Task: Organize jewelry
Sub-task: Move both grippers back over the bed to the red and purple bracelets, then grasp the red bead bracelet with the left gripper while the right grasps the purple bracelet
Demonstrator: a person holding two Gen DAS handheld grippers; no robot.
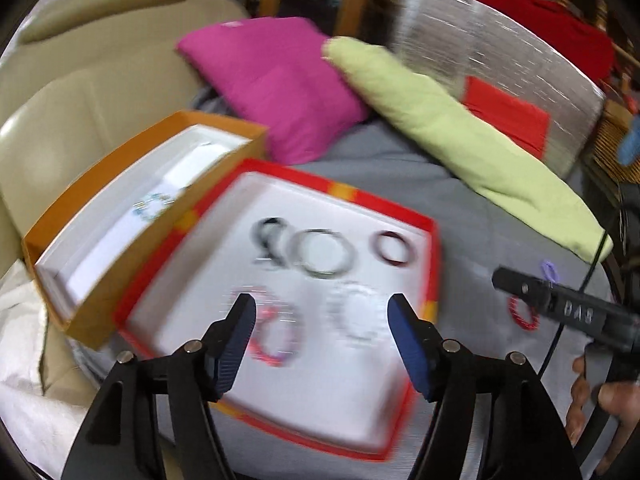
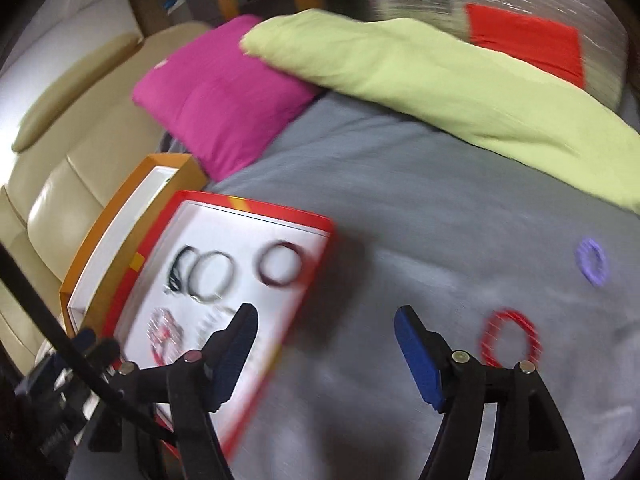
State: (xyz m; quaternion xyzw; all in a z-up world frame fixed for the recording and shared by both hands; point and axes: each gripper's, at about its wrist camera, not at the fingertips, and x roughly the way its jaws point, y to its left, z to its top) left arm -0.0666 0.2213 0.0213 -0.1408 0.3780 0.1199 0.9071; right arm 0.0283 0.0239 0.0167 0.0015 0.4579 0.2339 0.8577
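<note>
Bangles (image 1: 320, 258) lie in the red tray (image 1: 434, 240) on grey cloth (image 2: 400, 184); a red ring (image 2: 510, 338) and a purple ring (image 2: 592, 260) lie outside it; we hold left gripper (image 1: 322, 346) and right gripper (image 2: 326, 354) spread, empty

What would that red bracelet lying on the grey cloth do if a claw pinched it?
The red bracelet looks like a thin beaded or coiled loop, so it would probably flex rather than stay stiff. It seems light. Lying flat on the soft grey cloth, it probably won't roll, though the cloth may bunch.
</note>
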